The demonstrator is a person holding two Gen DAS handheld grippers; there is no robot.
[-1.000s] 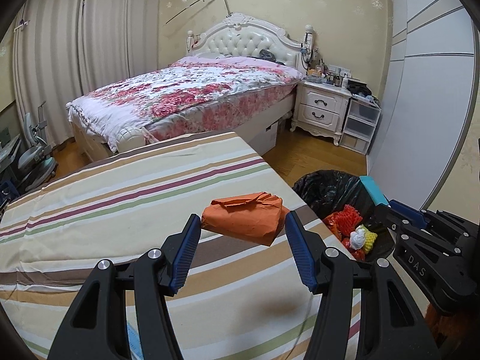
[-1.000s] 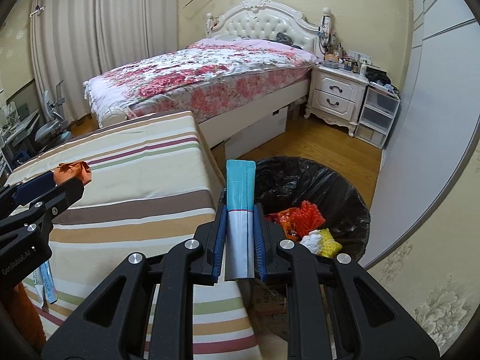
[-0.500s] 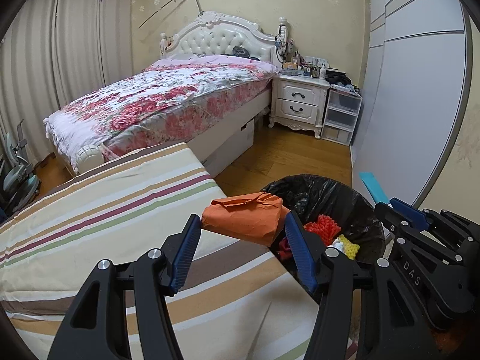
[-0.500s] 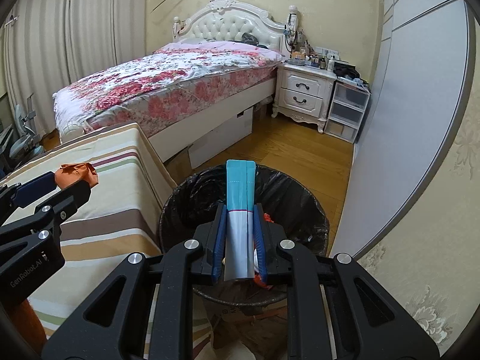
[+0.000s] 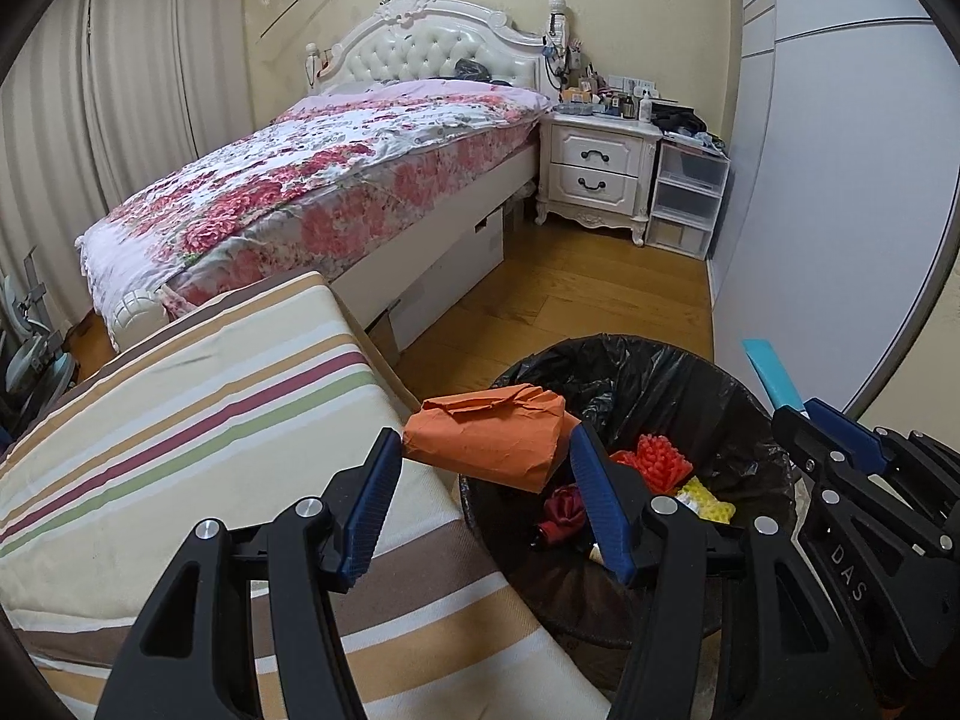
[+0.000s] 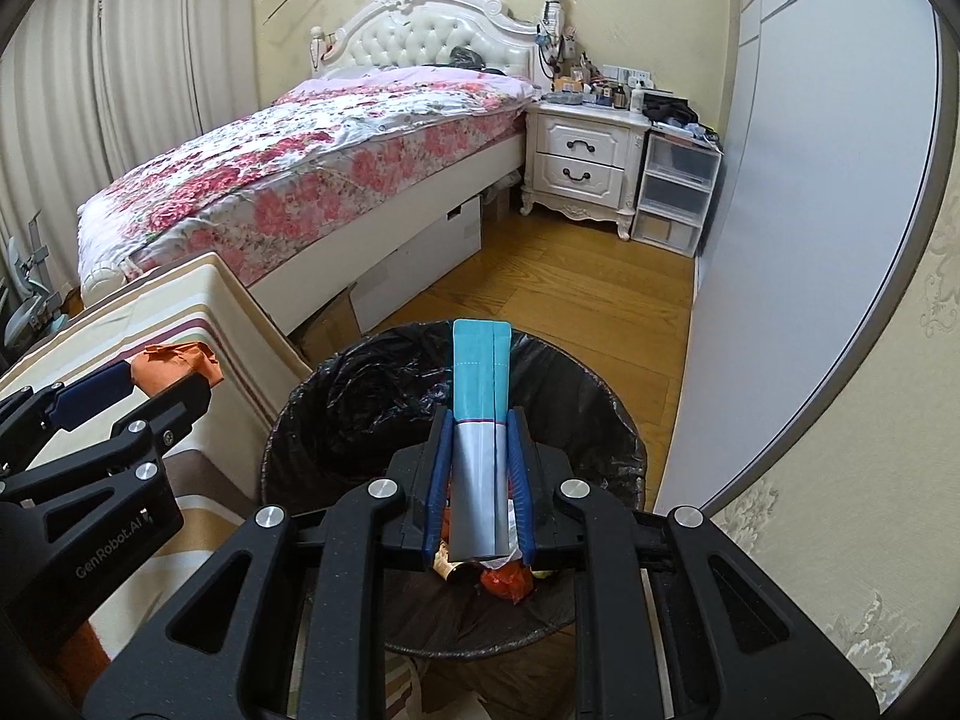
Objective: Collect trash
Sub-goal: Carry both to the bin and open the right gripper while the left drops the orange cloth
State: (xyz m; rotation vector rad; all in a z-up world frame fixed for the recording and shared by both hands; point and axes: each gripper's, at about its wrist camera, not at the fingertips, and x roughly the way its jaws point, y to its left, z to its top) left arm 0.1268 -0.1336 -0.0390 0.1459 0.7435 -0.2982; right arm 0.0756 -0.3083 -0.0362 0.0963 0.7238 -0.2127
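My left gripper (image 5: pixel 485 450) is shut on a crumpled orange paper packet (image 5: pixel 487 435), held in the air over the near-left rim of the black-lined trash bin (image 5: pixel 630 360). Red and yellow scraps (image 5: pixel 660 462) lie inside the bin. My right gripper (image 6: pixel 478 426) is shut on a flat teal and grey box (image 6: pixel 480 414), which stands up between the pads right above the bin (image 6: pixel 360 378). In the right wrist view the left gripper (image 6: pixel 129 384) shows at the left with the orange packet (image 6: pixel 180 360). In the left wrist view the right gripper (image 5: pixel 810 414) and its teal box (image 5: pixel 771 372) show at the right.
A table with a striped cloth (image 5: pixel 180 408) stands just left of the bin. Behind are a bed with a floral cover (image 5: pixel 336 174), a white nightstand (image 5: pixel 600 174), plastic drawers (image 5: pixel 684 204) and a grey wardrobe door (image 5: pixel 828 180). Wooden floor (image 5: pixel 570 294) lies beyond the bin.
Both grippers have moved to the right, off the striped table and over the bin, each still holding its item. The bin now sits directly under the teal box.
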